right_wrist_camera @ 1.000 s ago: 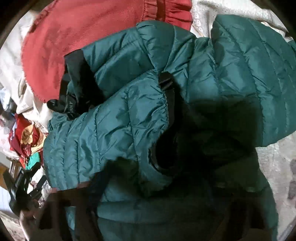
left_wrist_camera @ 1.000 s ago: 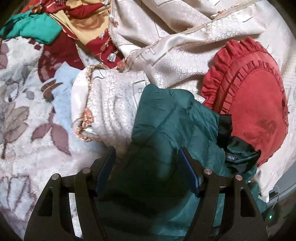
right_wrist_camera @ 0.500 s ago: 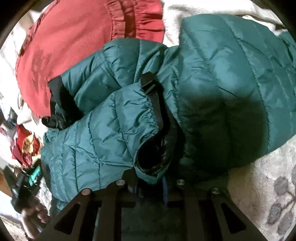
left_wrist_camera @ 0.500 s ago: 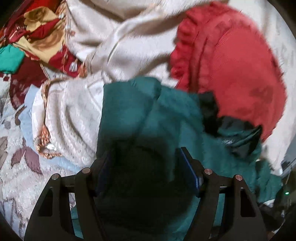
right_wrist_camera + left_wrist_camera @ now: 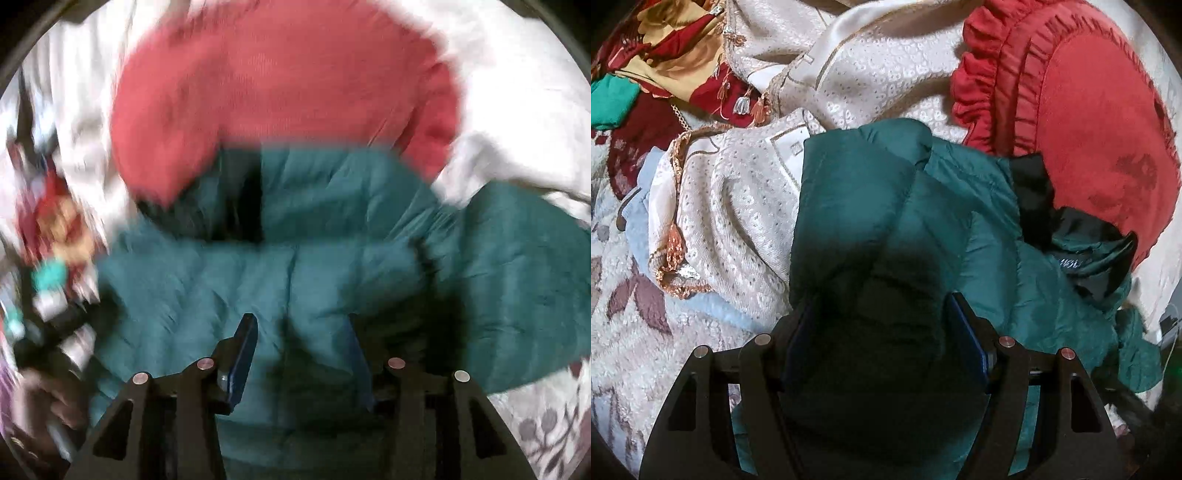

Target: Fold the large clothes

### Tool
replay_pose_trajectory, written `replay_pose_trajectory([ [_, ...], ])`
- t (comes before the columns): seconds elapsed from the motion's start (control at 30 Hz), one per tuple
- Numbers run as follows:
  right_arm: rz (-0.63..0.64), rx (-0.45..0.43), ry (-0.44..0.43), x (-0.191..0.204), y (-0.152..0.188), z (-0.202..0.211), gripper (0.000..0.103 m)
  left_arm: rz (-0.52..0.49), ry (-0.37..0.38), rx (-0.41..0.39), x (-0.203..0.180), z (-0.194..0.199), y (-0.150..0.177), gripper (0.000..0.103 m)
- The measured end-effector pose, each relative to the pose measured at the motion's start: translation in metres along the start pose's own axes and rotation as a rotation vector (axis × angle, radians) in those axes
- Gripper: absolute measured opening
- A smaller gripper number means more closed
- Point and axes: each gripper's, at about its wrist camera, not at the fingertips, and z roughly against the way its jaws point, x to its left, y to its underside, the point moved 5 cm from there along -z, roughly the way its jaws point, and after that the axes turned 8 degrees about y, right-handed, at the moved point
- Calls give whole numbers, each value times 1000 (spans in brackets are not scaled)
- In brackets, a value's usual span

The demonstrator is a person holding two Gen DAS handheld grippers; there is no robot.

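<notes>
Green quilted jacket (image 5: 886, 206), judged light, puffy and slippery, bunched on the bed beside a red cushion (image 5: 1089, 122): left gripper (image 5: 882, 332) clenched on a thick fold; right gripper (image 5: 299, 354) opening, unclamped; best held at hems.

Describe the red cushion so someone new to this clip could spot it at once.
Start from the green puffer jacket bunched in the middle of the bed. Just beyond its black collar lies the red cushion, resting on cream patterned fabric. It is the only plain red, rounded item, edged all round with a gathered frill.
</notes>
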Motion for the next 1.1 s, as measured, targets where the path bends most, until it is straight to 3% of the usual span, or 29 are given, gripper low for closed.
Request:
replay_pose_trajectory([
  [0.07,-24,112,41,-18,11,-37,45,-13,-7,26,-2,-6,4,71],
  [0.13,-130,131,-22,-39,10,-47,41,-35,-33,31,-6,-8,6,71],
  [0.2,-114,134,1,-40,7,-44,41,-26,-40,20,-7,-3,6,70],
  [0.27,-73,125,56,-32,7,-37,42,0,-49,-7,-8,6,3,70],
  [0.37,-37,-12,70,-15,-11,-2,44,-45,-32,-100,-21,21,-4,70],
  [0.43,42,-109,76,-1,-24,12,68,-87,-60,-52,-27,10,2,70],
  [0.47,73,-111,103,1,-24,6,100,-90,-71,-9,-26,1,8,71],
  [0.5,97,-65,138,-1,-19,-11,102,-90,-83,27,-24,-7,14,71],
  [0.57,73,68,167,-13,-5,-45,100,-80,-82,-6,-24,-2,13,70],
  [0.6,34,86,139,-18,-2,-50,95,-71,-78,-31,-26,4,11,70],
  [0.73,-10,-41,143,-23,-18,-8,90,-103,19,-120,-49,29,6,70],
  [0.83,42,-81,78,3,-16,21,90,-162,82,-36,-76,15,16,71],
  [0.9,104,-51,14,27,-2,25,90,-203,41,77,-84,-8,32,71],
  [0.93,136,-17,-5,29,9,23,90,-251,-15,122,-87,-19,43,71],
  [0.97,165,19,1,35,19,14,91,-293,-53,118,-89,-23,47,71],
  [1.03,222,160,48,35,41,-27,103,-327,-76,113,-96,-25,49,77],
  [1.1,179,194,15,29,43,-35,103,-332,-83,101,-102,-23,50,78],
])
